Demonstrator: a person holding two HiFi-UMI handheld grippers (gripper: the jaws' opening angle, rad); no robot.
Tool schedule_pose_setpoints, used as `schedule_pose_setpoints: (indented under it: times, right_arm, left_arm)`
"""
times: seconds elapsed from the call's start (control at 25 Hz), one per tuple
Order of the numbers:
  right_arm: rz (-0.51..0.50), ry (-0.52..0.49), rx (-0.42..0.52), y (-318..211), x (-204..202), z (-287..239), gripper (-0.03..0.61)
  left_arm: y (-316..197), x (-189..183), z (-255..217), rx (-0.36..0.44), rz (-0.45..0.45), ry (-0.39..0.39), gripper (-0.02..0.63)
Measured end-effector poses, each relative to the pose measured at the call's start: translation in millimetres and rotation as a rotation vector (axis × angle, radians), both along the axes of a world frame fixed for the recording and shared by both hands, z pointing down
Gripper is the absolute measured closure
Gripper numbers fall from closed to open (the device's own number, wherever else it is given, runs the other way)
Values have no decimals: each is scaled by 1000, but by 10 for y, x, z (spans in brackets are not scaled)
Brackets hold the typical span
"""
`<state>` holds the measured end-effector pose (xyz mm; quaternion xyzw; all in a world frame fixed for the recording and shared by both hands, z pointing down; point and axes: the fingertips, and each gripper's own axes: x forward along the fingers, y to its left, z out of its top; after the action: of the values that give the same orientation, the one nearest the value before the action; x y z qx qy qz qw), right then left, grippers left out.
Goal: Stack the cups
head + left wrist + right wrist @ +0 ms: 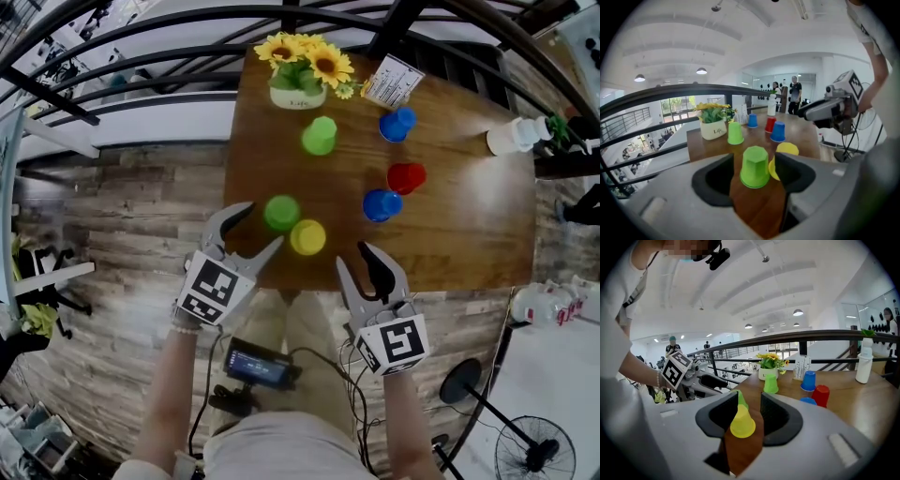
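Note:
Several cups stand upside down on the wooden table (469, 234). A green cup (281, 213) and a yellow cup (307, 237) stand side by side near the front edge. Another green cup (320, 136), two blue cups (397, 124) (382, 204) and a red cup (406, 177) stand farther back. My left gripper (262, 225) is open just short of the near green cup (755, 167), which lines up with the gap between its jaws. My right gripper (353, 255) hangs open off the table's front edge, empty, pointing toward the yellow cup (742, 422).
A white pot of sunflowers (298, 94) and a card holder (392, 82) stand at the table's far edge. A white bottle (516, 136) stands at the right edge. Black railings run behind and left of the table. A floor fan (530, 450) stands lower right.

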<state>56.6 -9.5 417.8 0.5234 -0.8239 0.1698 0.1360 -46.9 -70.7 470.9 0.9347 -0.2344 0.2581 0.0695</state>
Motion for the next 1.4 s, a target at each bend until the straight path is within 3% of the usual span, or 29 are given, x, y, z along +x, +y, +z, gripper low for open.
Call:
schedule_pose_setpoints:
  times: [0.84,1.08,1.4]
  right_arm:
    - [-31,3,-67,57,-96,413,440]
    - [-41,4,-92,75,-135,511,440]
    - [-54,3,-98,53,-144,568,440]
  left_arm:
    - [-86,225,319,-6,38,-22,362]
    - [-121,251,314,5,27,-19,400]
    - [-121,195,256,9,-4,-16,403]
